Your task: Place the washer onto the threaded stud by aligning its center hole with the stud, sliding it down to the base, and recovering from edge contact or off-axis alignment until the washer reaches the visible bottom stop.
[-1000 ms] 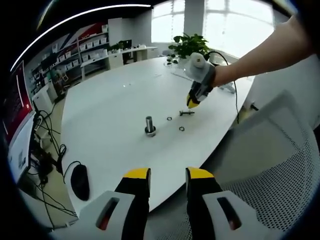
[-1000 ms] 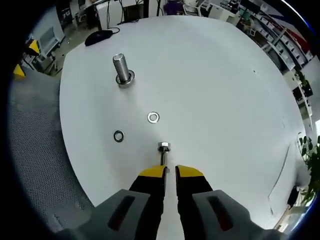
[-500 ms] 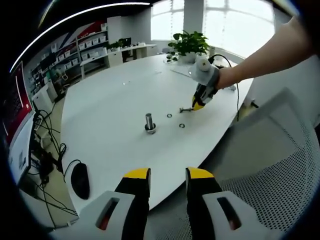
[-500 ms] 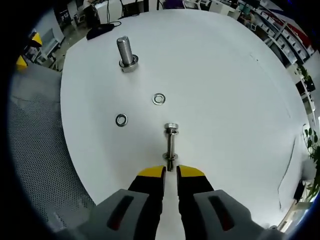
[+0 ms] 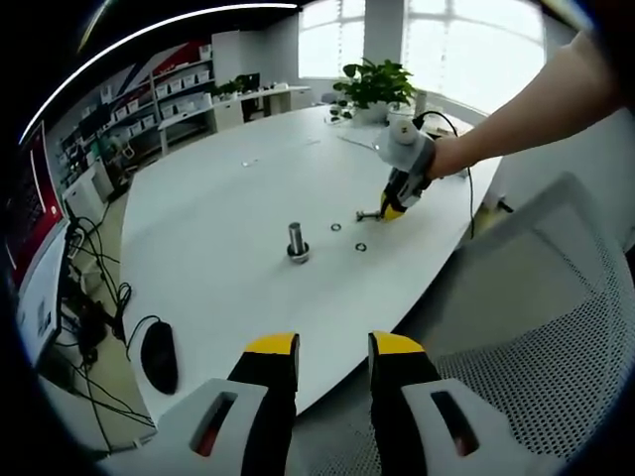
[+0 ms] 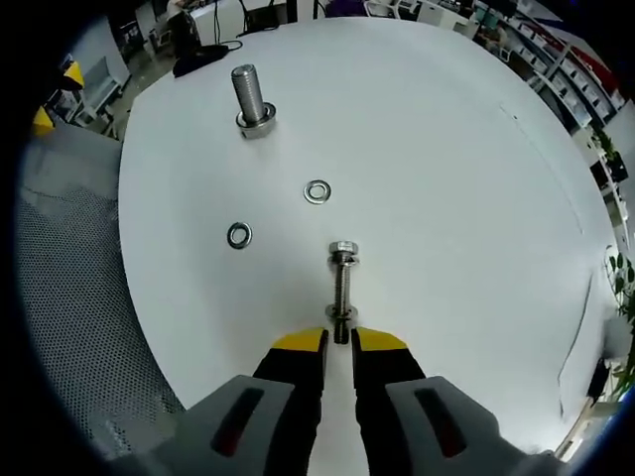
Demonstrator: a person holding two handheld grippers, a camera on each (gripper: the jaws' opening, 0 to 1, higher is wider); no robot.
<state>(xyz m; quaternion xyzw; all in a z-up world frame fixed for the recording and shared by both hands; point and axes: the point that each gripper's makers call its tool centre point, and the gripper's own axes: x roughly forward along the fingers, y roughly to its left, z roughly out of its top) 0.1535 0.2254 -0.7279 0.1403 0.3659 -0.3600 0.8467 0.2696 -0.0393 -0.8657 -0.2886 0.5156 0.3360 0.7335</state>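
On the white table (image 6: 446, 149), the right gripper (image 6: 339, 344) pinches the near end of a bolt (image 6: 342, 288) lying flat. Two loose washers (image 6: 317, 191) lie just beyond it, apart from the upright threaded stud (image 6: 250, 99) farther off. The left gripper (image 5: 333, 349) hangs off the table's edge, jaws slightly spread, holding nothing.

Left gripper view looks across the table (image 5: 218, 228) from afar; right gripper view looks down close.

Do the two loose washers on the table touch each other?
Apart. The right gripper view shows one washer and the other washer lying flat with bare white table between them.
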